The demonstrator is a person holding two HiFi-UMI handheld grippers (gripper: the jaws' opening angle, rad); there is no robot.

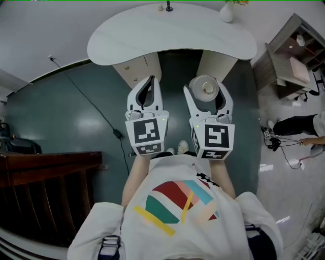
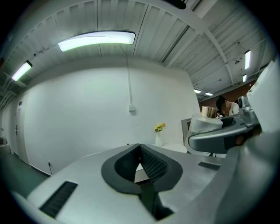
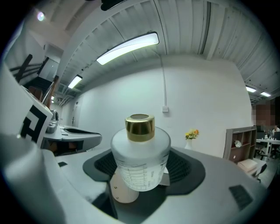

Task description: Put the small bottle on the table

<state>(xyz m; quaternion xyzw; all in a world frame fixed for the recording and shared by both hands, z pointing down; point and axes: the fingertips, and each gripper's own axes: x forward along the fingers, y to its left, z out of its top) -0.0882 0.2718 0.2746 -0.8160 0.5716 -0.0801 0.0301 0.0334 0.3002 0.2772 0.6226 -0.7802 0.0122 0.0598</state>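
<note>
Right gripper view, small bottle (image 3: 140, 146) upright, clamped between wide-set fingers (image 3: 187, 168) of right gripper (image 3: 142, 166), left gripper (image 2: 141, 162) fingers together, empty.

White table (image 1: 172, 38); vase (image 1: 226, 12) atop

Small bottle (image 3: 140, 157) print too fine to read; vase (image 1: 226, 12) flowers (image 1: 237, 2) half beyond the top edge.

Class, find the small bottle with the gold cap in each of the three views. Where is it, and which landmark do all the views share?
Head view: bottle in the upper middle, just below the white table.
Left gripper view: bottle near the right edge, at mid-height.
Right gripper view: bottle in the centre, close up.
Shared landmark: the flower vase.
</note>
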